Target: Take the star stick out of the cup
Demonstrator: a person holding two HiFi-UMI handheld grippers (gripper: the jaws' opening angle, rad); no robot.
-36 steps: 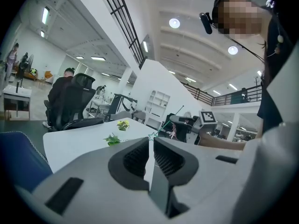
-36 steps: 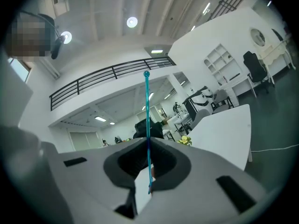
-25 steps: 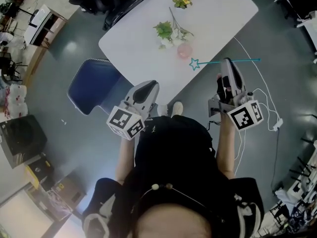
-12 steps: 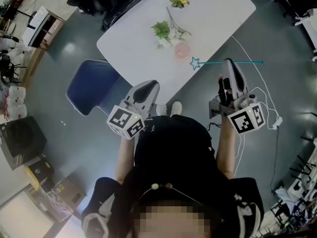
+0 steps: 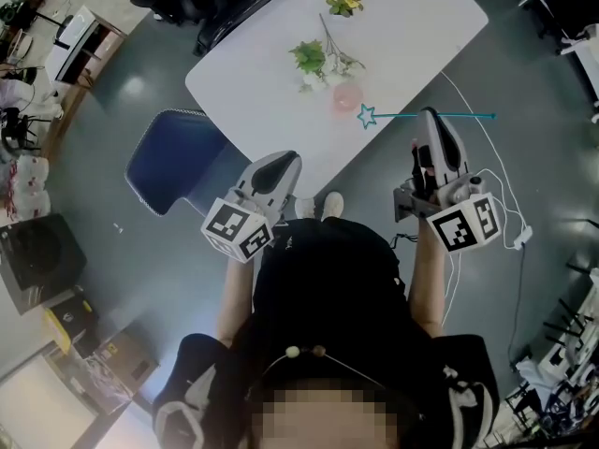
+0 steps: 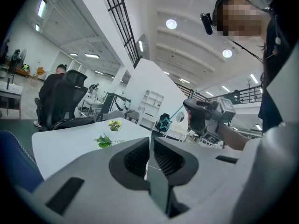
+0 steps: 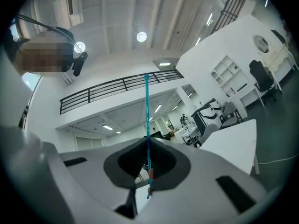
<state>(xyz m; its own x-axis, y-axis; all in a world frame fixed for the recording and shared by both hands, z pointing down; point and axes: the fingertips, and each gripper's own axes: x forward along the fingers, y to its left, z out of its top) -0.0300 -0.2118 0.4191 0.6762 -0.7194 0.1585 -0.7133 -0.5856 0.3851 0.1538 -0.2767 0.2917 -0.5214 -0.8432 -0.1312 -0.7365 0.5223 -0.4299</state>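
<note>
A teal star stick point(image 5: 412, 116) hangs level over the table's near corner, its star point(image 5: 366, 116) just beside and clear of the pink cup point(image 5: 346, 96). My right gripper point(image 5: 430, 117) is shut on the stick's shaft, which runs straight up between the jaws as the thin star stick point(image 7: 146, 115) in the right gripper view. My left gripper point(image 5: 281, 163) is held low by the table edge, shut and holding nothing. From the left gripper point(image 6: 150, 141) view the star point(image 6: 164, 122) shows ahead of the right gripper point(image 6: 205, 118).
Green sprigs point(image 5: 314, 60) and a yellow flower point(image 5: 343, 0) lie on the white table point(image 5: 262, 82) beyond the cup. A blue chair point(image 5: 173, 162) stands to the left. A white cable point(image 5: 501, 181) trails on the floor at right. A dark office chair point(image 5: 225, 21) sits at the far side.
Almost nothing has moved: the right gripper keeps hold of the stick with only a slight drift, and the left gripper stays put.
</note>
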